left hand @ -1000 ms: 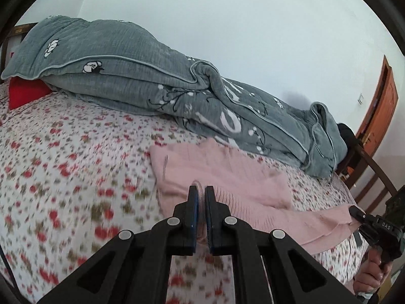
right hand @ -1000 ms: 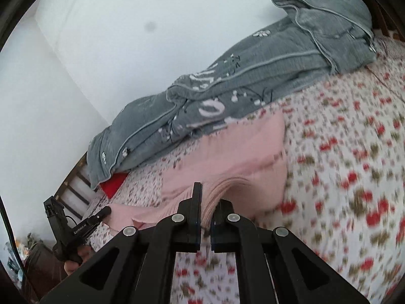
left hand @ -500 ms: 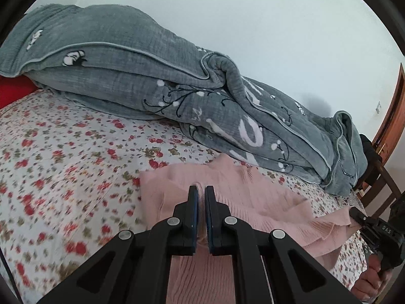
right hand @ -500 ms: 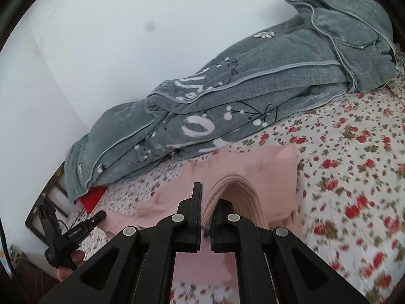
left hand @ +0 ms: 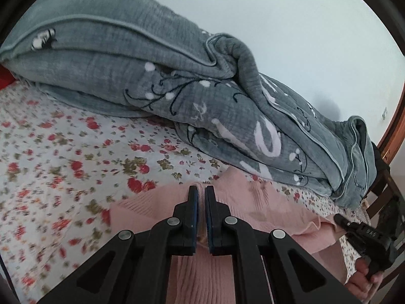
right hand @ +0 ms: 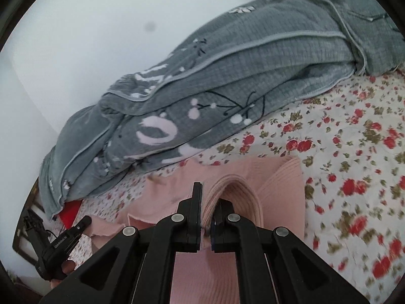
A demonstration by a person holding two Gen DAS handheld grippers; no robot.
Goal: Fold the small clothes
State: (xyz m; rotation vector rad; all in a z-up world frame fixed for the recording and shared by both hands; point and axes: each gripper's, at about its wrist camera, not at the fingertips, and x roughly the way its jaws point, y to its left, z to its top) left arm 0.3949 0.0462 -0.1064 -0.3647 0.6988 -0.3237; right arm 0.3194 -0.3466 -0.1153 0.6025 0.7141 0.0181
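Note:
A pink ribbed knit garment (left hand: 265, 210) lies on the flowered bedsheet (left hand: 63, 152). My left gripper (left hand: 201, 192) is shut on a fold of its edge. My right gripper (right hand: 210, 197) is shut on a ribbed hem of the same pink garment (right hand: 281, 190), which arches up between its fingers. Each gripper carries its hold over the part of the garment lying flat on the bed. The right gripper shows at the lower right of the left wrist view (left hand: 364, 235), the left gripper at the lower left of the right wrist view (right hand: 63, 240).
A rolled grey quilt (left hand: 152, 76) with white and black flower print lies along the wall behind the garment, also in the right wrist view (right hand: 227, 81). A red pillow (right hand: 72, 209) peeks from under its end. A wooden chair (left hand: 384, 190) and door frame stand at the right.
Both grippers have moved forward towards the quilt, carrying the near edge of the pink garment over its far part. Both have stayed shut.

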